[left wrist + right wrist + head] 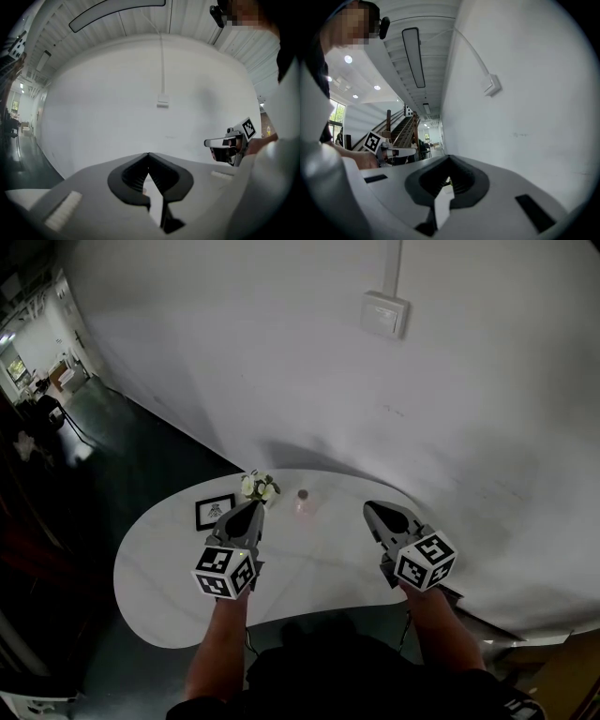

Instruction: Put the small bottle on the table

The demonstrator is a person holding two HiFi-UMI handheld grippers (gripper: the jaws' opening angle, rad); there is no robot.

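Observation:
The small pinkish bottle (302, 502) stands upright on the white table (178, 577), near its far edge. My left gripper (254, 506) hovers just left of the bottle, with its jaws closed tip to tip (148, 154) and nothing between them. My right gripper (369, 509) hangs to the right of the bottle, a little apart from it, and its jaws (449, 158) also meet with nothing held. Both gripper views look over the jaws at the white wall, so neither shows the bottle. Each one catches the other gripper at its edge.
A small vase of white flowers (259, 487) and a black picture frame (215, 511) sit on the table left of the bottle. A white wall with a switch box (385, 314) rises right behind the table. Dark floor (122, 465) lies to the left.

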